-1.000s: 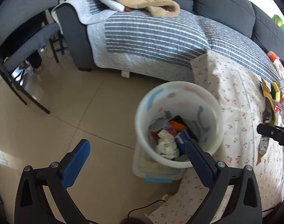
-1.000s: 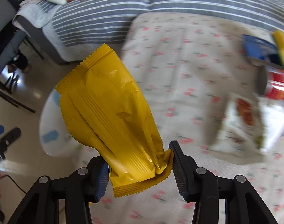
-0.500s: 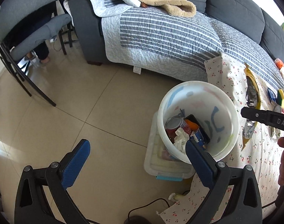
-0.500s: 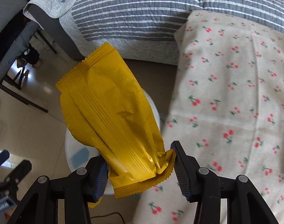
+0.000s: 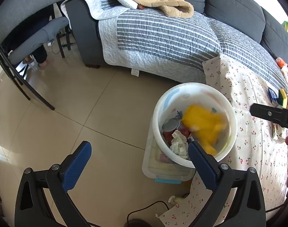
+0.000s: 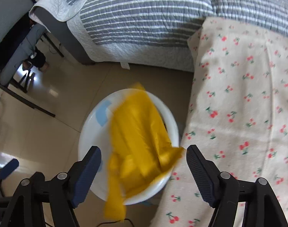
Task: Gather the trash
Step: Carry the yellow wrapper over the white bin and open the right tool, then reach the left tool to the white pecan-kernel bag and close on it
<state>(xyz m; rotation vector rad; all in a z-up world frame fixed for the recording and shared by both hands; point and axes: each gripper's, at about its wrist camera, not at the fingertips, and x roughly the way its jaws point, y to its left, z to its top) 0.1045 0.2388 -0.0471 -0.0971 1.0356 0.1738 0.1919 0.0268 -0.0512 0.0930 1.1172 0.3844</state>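
Note:
A yellow wrapper (image 6: 136, 141), blurred, drops free between the opening jaws of my right gripper (image 6: 144, 160) and touches neither pad. Below it stands the white bin (image 6: 93, 132). In the left wrist view the yellow wrapper (image 5: 204, 124) lies inside the white bin (image 5: 163, 102), over a can (image 5: 170, 125) and crumpled paper (image 5: 179, 144). My left gripper (image 5: 140, 157) stands open and empty over the floor beside the bin, its right finger in front of the rim. One finger of the right gripper (image 5: 272, 114) reaches in from the right.
A cherry-print cloth (image 5: 244, 124) covers the table right of the bin, with more packets (image 5: 278, 96) on it. A clear box (image 5: 163, 170) sits under the bin. A striped sofa cover (image 5: 163, 37) lies behind, a chair (image 5: 26, 34) at the left, a cable (image 5: 147, 206) on the floor.
My right gripper carried the yellow wrapper from over the table to above the bin, then opened; the wrapper has left the pads and falls into the bin. The left gripper stayed open.

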